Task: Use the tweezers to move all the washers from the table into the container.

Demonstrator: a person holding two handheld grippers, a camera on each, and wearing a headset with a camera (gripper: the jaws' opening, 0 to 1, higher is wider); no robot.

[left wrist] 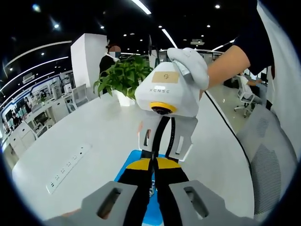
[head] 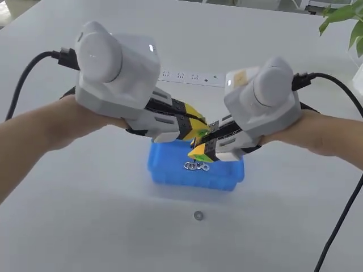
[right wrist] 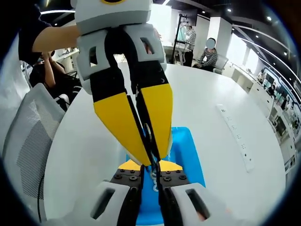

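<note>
A blue container (head: 170, 170) sits mid-table with several washers (head: 196, 166) lying inside. One loose washer (head: 198, 215) rests on the table in front of it. My left gripper (head: 201, 129) and right gripper (head: 198, 150) meet tip to tip just above the container. In the right gripper view a thin dark pair of tweezers (right wrist: 143, 127) runs from between the left gripper's (right wrist: 150, 157) shut yellow jaws down into my right gripper's (right wrist: 151, 165) shut jaws, over the container (right wrist: 188, 150). The left gripper view has its own jaws (left wrist: 153, 165) shut, facing the right gripper (left wrist: 160, 141).
A white power strip (head: 190, 76) lies on the table beyond the grippers. A green plant (head: 343, 17) stands at the far right corner. Black cables trail from both grippers. People sit at desks in the background of the gripper views.
</note>
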